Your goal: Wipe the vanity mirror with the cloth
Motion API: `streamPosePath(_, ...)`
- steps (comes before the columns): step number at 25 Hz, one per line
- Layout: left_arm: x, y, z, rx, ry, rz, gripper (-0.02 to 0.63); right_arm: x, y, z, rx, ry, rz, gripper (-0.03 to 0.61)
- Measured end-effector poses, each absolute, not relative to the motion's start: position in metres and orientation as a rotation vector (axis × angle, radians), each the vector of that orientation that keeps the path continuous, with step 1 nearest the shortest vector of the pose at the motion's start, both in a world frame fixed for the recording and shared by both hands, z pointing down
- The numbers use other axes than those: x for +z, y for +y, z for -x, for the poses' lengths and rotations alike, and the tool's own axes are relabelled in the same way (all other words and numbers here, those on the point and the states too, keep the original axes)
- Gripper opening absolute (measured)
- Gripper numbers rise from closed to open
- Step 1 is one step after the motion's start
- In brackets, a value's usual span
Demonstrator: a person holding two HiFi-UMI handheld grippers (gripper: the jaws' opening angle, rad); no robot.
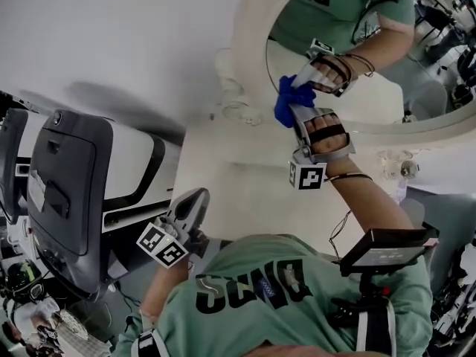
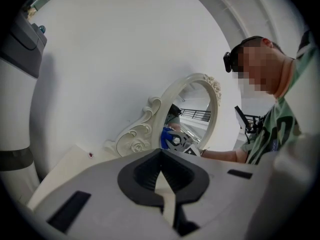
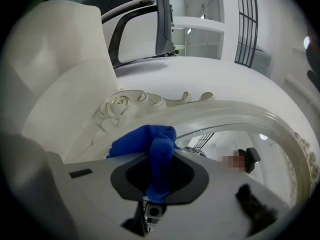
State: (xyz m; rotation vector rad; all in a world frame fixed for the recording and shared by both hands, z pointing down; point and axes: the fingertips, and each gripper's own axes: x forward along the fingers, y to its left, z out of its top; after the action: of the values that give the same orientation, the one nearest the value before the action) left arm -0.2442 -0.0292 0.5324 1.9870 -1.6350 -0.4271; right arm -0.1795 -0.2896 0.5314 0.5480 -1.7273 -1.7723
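An oval vanity mirror (image 1: 357, 99) in an ornate white frame (image 1: 249, 43) stands on a white tabletop (image 1: 223, 162) against the wall. My right gripper (image 1: 296, 99) is shut on a blue cloth (image 1: 286, 104), which is pressed to the glass at the mirror's lower left edge. The right gripper view shows the cloth (image 3: 150, 144) bunched between the jaws of that gripper (image 3: 159, 184), just below the carved frame (image 3: 200, 106). My left gripper (image 1: 195, 199) hangs low by my body, away from the mirror, with its jaws together and nothing in them. From the left gripper (image 2: 161, 186) the mirror (image 2: 192, 109) appears ahead.
A black and white seat-like unit (image 1: 67, 192) stands at the left. Small clear items (image 1: 398, 168) sit on the tabletop at the right, below the frame. A plain white wall (image 1: 111, 36) rises behind the mirror.
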Motion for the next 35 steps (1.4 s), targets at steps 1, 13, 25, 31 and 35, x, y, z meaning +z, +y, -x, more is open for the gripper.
streamPosePath(1, 0.534, -0.028, 0.243, -0.421, -1.634, -1.985, 0.009, 0.530, -0.290, 0.180, -1.761, -1.742, -0.553, 0.052)
streamPosePath(13, 0.483, -0.018, 0.238, -0.502, -1.642, -2.097, 0.009, 0.336, -0.262, 0.167, -1.845, -1.825, -0.770, 0.055)
streamPosePath(25, 0.453, -0.013, 0.256, -0.624, -1.726, -2.198, 0.009, 0.141, -0.289, 0.155, -2.037, -1.514, -1.143, 0.055)
streamPosePath(31, 0.464, -0.010, 0.271, -0.620, -1.717, -2.164, 0.009, 0.151, -0.288, 0.171, -2.048, -1.501, -1.151, 0.052)
streamPosePath(35, 0.461, -0.029, 0.246, -0.576, -1.683, -2.152, 0.009, 0.168, -0.303, 0.156, -2.060, -1.518, -1.142, 0.051)
